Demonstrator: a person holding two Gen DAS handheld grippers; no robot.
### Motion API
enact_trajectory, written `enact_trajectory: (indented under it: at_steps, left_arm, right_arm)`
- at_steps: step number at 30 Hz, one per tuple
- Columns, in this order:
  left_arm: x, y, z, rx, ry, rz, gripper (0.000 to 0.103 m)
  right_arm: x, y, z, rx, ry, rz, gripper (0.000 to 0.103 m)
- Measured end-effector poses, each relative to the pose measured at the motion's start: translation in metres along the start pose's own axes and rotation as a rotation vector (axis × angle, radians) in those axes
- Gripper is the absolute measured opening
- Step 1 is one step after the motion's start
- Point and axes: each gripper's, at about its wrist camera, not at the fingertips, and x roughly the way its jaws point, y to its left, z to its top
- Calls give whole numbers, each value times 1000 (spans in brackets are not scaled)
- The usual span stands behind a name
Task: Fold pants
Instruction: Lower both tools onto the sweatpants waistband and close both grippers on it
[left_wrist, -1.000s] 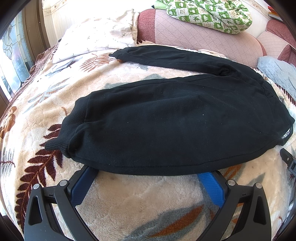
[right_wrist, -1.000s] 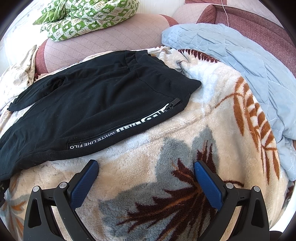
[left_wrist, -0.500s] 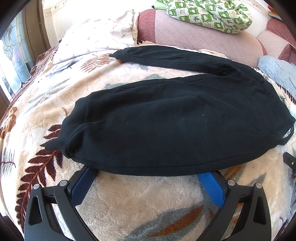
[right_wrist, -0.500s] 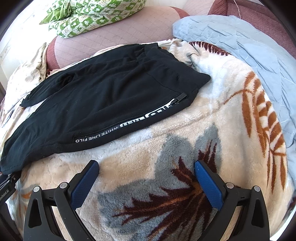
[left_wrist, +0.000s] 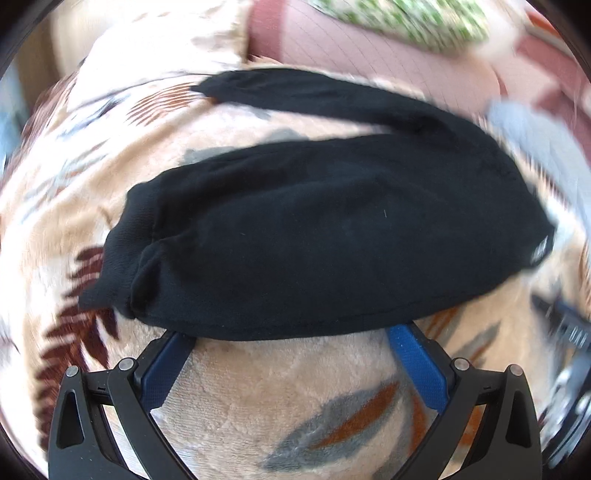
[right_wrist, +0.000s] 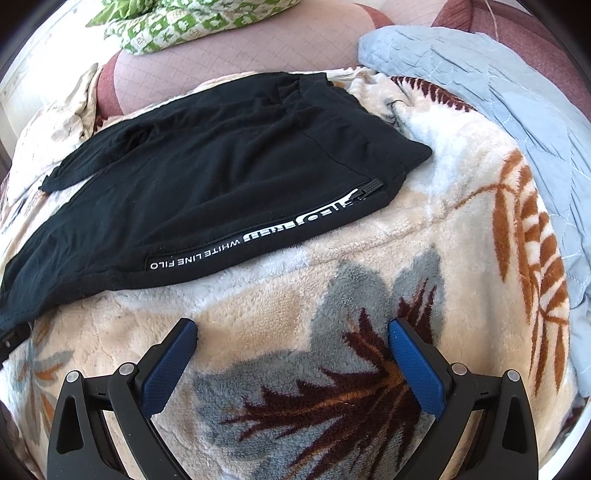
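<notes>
Black pants (left_wrist: 317, 236) lie flat on a leaf-patterned plush blanket (left_wrist: 280, 398), legs spread apart toward the left, waist at the right. My left gripper (left_wrist: 291, 334) is open at the near edge of the closer leg, its blue fingertips just at or under the hem line of the fabric. In the right wrist view the waist end of the pants (right_wrist: 229, 181) shows a white-lettered side stripe (right_wrist: 258, 236) and a zipper pull. My right gripper (right_wrist: 291, 328) is open and empty over the blanket (right_wrist: 369, 288), short of the pants' near edge.
A pink quilted sofa back (right_wrist: 236, 48) runs behind the pants, with a green patterned cloth (right_wrist: 177, 22) on it. A light blue quilt (right_wrist: 498, 103) lies at the right. A cream pillow (left_wrist: 155, 40) sits at the back left. The other gripper (left_wrist: 565, 332) shows at the right edge.
The left view has shifted and blurred; the pants now sit further left and lower in it. The right gripper has moved in toward the pants' waist side, which looks nearer.
</notes>
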Motion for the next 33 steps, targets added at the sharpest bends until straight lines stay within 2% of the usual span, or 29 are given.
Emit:
enact_trajectory:
  at_steps: [2,4,5,7,9,11,14,17,21,24,27,33]
  left_arm:
    - [-4,-3,0,30,4,-1,101]
    - [-17,2,-3,5,-10,-25,86]
    - [-26,4,-5,-4,-22,-40,83]
    - [-49,5,-7,0,-77,-47,83]
    - [-75,4,-7,26,-152,-32,83]
    - [-93,8,-2,30,-195,-55,83]
    - [-118,20,21,19,-242,-123,83]
    - [-123,36,57,5,-253,-155,83]
    - [-102,58,108,-33,-225,-151,83]
    - [-75,72,145,-44,-213,-111,83]
    - [-37,88,184,-65,-182,-116,83]
    - [52,112,249,-123,-89,-140,83]
  right_arm:
    - [0,1,2,-14,3,-5,103]
    - [-3,2,3,-23,13,-1,103]
    - [-6,2,3,-20,20,0,100]
    - [-20,-1,3,-6,19,16,92]
    - [-35,-3,3,-2,-11,34,92]
    - [-50,-4,6,-16,-49,48,92]
    - [-66,-4,26,-39,-85,74,92]
    - [-76,-2,56,-74,-122,81,91]
    - [-70,5,102,-115,-141,124,90]
    - [-57,19,138,-182,-146,123,87]
    - [-31,36,182,-238,-126,146,83]
    - [45,63,268,-275,-37,245,77]
